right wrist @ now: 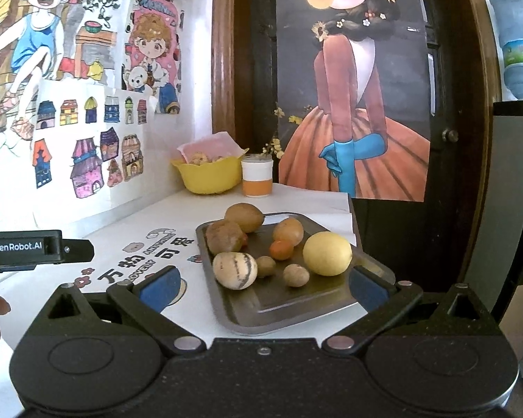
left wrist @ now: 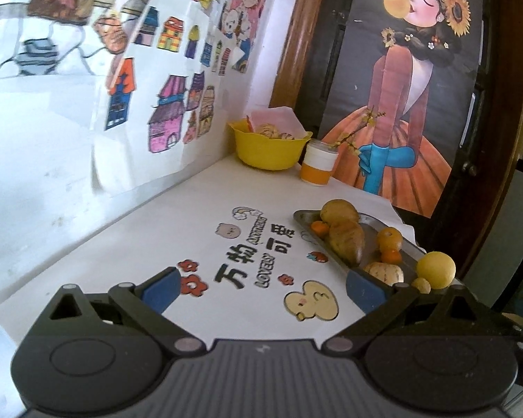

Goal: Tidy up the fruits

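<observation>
A metal tray (right wrist: 296, 310) on the white table holds several fruits: a yellow lemon (right wrist: 327, 253), a striped pale melon (right wrist: 234, 270), a small orange (right wrist: 281, 249), brown kiwi-like fruits (right wrist: 225, 236) and two small nuts (right wrist: 295, 275). My right gripper (right wrist: 261, 287) hovers open over the tray's near end, nothing between its blue pads (right wrist: 158, 287). In the left wrist view the same tray (left wrist: 305, 216) lies to the right with the lemon (left wrist: 436, 270) nearest. My left gripper (left wrist: 261, 287) is open above the printed tablecloth, left of the tray.
A yellow bowl (right wrist: 209, 177) with pastries and pink paper stands at the back by the wall, next to a white-and-orange jar (right wrist: 257, 177) with flowers. Drawings cover the left wall. A dark wooden door with a poster (right wrist: 355, 104) stands behind. The table's right edge is just past the tray.
</observation>
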Demonstrator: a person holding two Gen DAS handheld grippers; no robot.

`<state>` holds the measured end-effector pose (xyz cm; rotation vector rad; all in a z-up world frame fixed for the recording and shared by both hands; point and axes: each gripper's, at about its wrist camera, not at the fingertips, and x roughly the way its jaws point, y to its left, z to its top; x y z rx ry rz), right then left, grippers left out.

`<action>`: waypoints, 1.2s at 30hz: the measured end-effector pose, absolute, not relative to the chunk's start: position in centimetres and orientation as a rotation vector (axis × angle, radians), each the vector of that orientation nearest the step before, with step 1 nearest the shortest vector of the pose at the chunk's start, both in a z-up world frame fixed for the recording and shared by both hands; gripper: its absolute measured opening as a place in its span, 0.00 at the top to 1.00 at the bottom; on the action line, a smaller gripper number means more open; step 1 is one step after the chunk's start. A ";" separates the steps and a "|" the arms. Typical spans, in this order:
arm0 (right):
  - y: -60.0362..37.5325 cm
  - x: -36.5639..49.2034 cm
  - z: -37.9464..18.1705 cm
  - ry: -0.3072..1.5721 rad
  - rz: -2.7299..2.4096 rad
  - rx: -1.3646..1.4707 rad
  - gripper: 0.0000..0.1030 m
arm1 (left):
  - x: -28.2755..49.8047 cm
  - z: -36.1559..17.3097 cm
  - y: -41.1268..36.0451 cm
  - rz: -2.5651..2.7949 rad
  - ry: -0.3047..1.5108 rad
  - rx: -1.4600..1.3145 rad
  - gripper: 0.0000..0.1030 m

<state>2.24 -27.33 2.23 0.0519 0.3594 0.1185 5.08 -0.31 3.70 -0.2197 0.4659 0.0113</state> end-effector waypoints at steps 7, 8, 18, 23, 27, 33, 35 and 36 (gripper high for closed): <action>-26.4 0.4 2.0 0.334 0.133 0.047 0.01 | 2.9 3.0 1.0 0.034 0.468 -0.219 0.00; -26.3 0.2 1.9 0.332 0.135 0.048 0.01 | 2.6 2.8 1.2 0.034 0.468 -0.220 0.00; -25.5 -0.8 0.3 0.334 0.148 0.052 0.01 | 0.3 1.1 2.2 0.041 0.471 -0.207 0.00; -25.1 -1.2 -0.5 0.342 0.173 0.046 0.01 | -0.3 0.6 2.1 0.030 0.464 -0.187 0.00; -24.9 -1.2 -0.9 0.347 0.185 0.043 0.01 | -0.7 0.6 2.3 0.033 0.461 -0.185 0.00; -24.7 -1.2 -1.5 0.366 0.204 0.050 0.01 | -0.8 0.3 2.2 0.033 0.465 -0.171 0.00; -24.7 -1.2 -1.5 0.367 0.207 0.052 0.01 | -0.7 0.2 2.2 0.033 0.468 -0.168 0.00; -24.7 -1.2 -1.6 0.368 0.208 0.052 0.01 | -0.7 0.1 2.2 0.032 0.472 -0.168 0.00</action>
